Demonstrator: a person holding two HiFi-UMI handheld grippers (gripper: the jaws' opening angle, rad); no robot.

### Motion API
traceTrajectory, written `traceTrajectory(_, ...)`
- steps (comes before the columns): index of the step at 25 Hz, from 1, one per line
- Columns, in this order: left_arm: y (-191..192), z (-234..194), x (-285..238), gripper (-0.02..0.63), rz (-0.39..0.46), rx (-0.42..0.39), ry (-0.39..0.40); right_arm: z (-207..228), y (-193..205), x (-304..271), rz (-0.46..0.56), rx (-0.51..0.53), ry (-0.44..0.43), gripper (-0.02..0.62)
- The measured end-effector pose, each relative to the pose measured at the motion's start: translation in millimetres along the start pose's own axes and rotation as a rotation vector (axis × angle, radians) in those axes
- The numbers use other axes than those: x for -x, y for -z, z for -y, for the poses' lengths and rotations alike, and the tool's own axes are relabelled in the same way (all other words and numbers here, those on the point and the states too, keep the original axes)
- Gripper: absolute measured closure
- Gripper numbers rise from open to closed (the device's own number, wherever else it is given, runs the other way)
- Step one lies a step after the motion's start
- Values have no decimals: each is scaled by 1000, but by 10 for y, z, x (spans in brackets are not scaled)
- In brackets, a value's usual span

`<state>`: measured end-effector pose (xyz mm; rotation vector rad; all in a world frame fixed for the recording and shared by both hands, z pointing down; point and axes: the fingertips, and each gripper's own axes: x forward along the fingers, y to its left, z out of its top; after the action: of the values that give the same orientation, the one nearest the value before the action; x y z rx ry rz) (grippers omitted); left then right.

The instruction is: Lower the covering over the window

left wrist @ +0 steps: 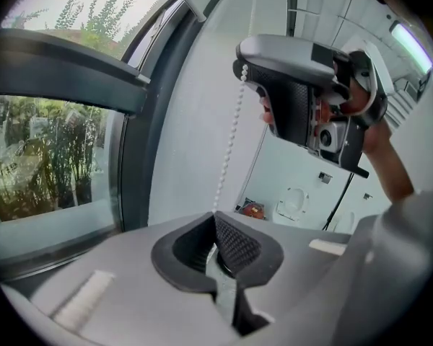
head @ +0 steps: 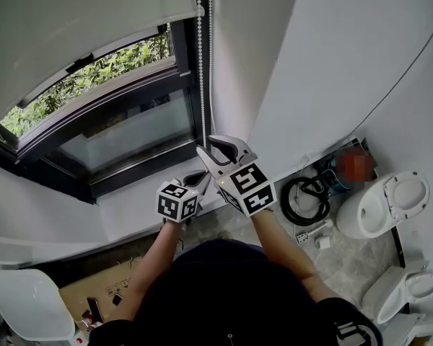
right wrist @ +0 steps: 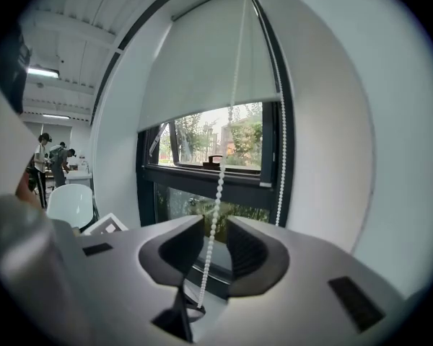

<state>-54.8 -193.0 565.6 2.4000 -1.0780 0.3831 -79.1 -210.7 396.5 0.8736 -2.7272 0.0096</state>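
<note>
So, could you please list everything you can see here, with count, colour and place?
roller blind: one, off-white, covering the top part of the window
window: one, dark frame, greenery outside
bead chain: one loop, white, hanging at the window's right edge
toilets: two, white, on the floor at right
coiled hose: one, black, on the floor by the wall
chair: one, white, lower left
cardboard: one piece, brown, on the floor beside the chair
left gripper: one, grey, shut on the bead chain, low
right gripper: one, grey, open, chain between its jaws untouched, higher up
</note>
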Motion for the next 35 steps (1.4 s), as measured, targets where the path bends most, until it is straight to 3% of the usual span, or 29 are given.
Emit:
traceTrajectory(6, 8, 19, 2, 594, 0, 1, 3, 24, -156, 46, 49, 17, 43, 568)
traceTrajectory(10, 11, -15, -5, 594, 0, 7, 3, 54, -136, 36, 68, -28, 46, 581)
traceTrajectory(13, 12, -23, -21, 594, -7, 6, 4, 76, -124, 27, 65, -6, 64, 581)
traceTrajectory(25, 682, -14, -92, 594, -185, 54, 7, 1, 535, -178, -111, 12, 43, 583)
traceTrajectory(35, 864, -8, -28, 594, -221, 80, 4, 1, 897, -282, -182, 3, 36, 583)
